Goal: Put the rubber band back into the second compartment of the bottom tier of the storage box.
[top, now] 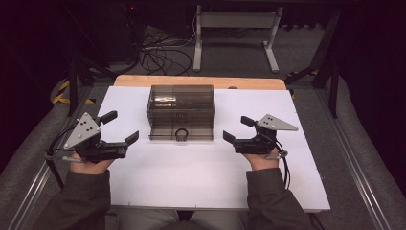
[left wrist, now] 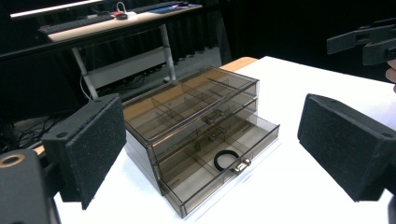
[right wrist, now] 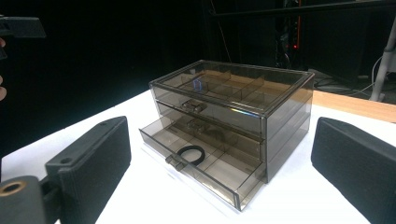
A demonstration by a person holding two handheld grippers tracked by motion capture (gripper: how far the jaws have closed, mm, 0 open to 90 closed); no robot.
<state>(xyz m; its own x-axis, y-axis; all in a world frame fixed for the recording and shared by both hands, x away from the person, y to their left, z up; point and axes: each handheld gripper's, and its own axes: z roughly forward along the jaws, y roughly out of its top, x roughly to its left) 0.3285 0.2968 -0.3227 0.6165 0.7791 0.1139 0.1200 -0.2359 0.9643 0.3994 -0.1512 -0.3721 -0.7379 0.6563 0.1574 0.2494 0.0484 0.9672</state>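
Left gripper [top: 120,128] lower left, right gripper [top: 236,128] lower right: both spread, empty. Frame centre: bottom drawer [top: 180,134] pulled out, black ring [top: 181,134] inside. Probably closing next: push handle squarely, keep drawer box [top: 180,106] steady.

Bare white table [top: 191,177] lies open before the drawer box [top: 180,103], whose pulled-out bottom drawer [top: 181,134] juts forward.

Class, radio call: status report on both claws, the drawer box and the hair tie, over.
Left claw open, right claw open, both holding nothing. Drawer box between them, bottom drawer pulled out, black hair tie inside. Nothing blocking the approach.
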